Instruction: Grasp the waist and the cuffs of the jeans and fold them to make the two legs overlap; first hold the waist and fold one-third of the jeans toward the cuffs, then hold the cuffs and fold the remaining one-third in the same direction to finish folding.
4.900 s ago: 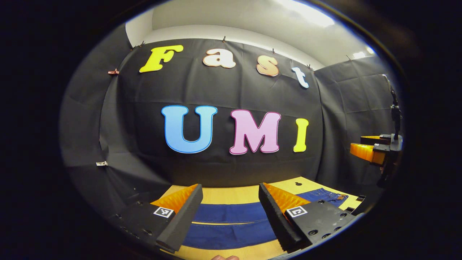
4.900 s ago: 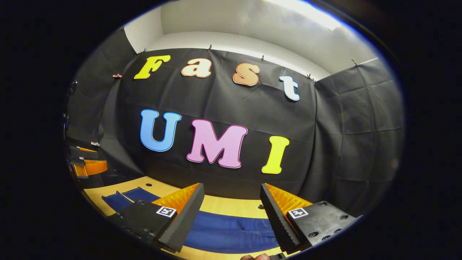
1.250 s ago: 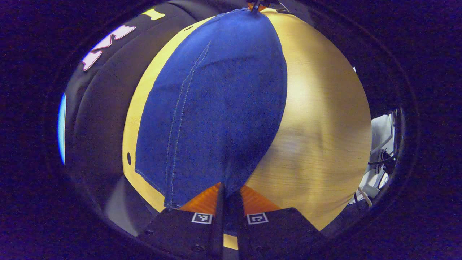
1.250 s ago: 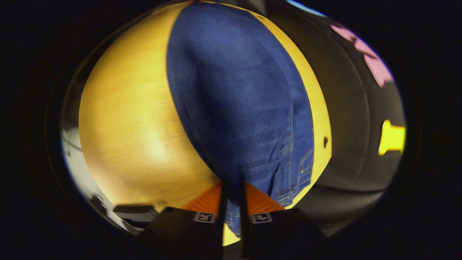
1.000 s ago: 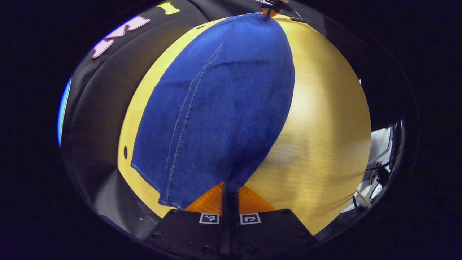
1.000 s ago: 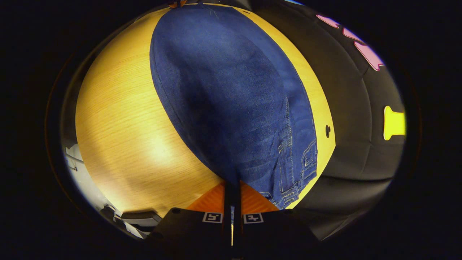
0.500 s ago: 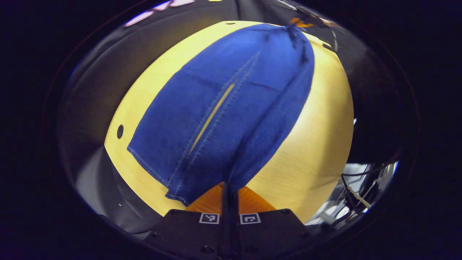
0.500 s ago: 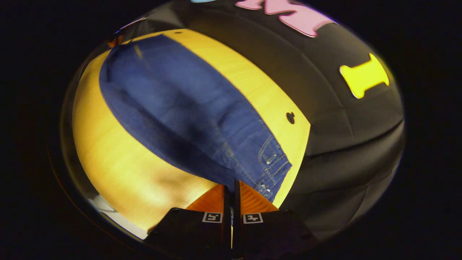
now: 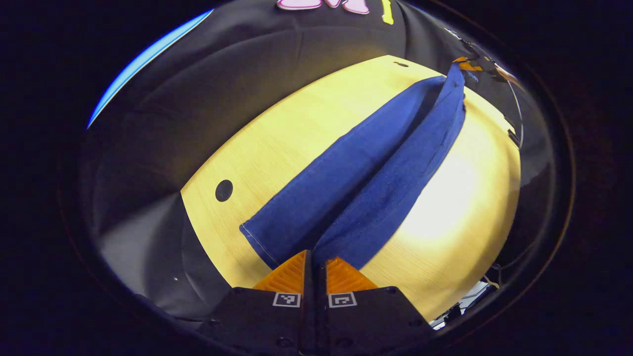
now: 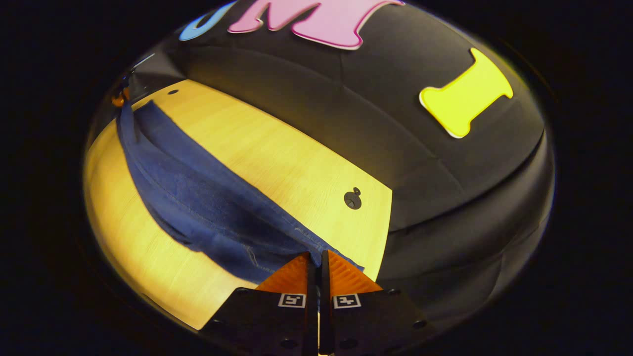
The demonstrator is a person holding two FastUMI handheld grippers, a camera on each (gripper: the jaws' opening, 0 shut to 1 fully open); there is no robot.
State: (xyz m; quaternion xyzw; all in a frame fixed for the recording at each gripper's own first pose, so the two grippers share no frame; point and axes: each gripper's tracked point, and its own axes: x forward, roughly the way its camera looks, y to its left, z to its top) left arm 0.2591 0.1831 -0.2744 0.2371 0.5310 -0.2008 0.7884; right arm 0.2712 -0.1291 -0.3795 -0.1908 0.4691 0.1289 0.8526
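The left gripper [image 9: 314, 259] has its fingers pinched together on the cuff end of the jeans [image 9: 366, 183], and the right gripper [image 10: 316, 261] is clamped the same way on the waist end. Between them the jeans hang in a long fold, partly raised above the wooden table [image 9: 277, 143], one leg draped against the other.

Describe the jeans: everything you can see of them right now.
The jeans are dark blue denim with pale stitching along the hems and seams. They hang stretched in a long, sagging band above the wooden table, partly doubled lengthwise with a dark crease between the layers. The left gripper is shut on one end, the right gripper on the other. A lower fold droops toward the tabletop; whether it touches cannot be told.
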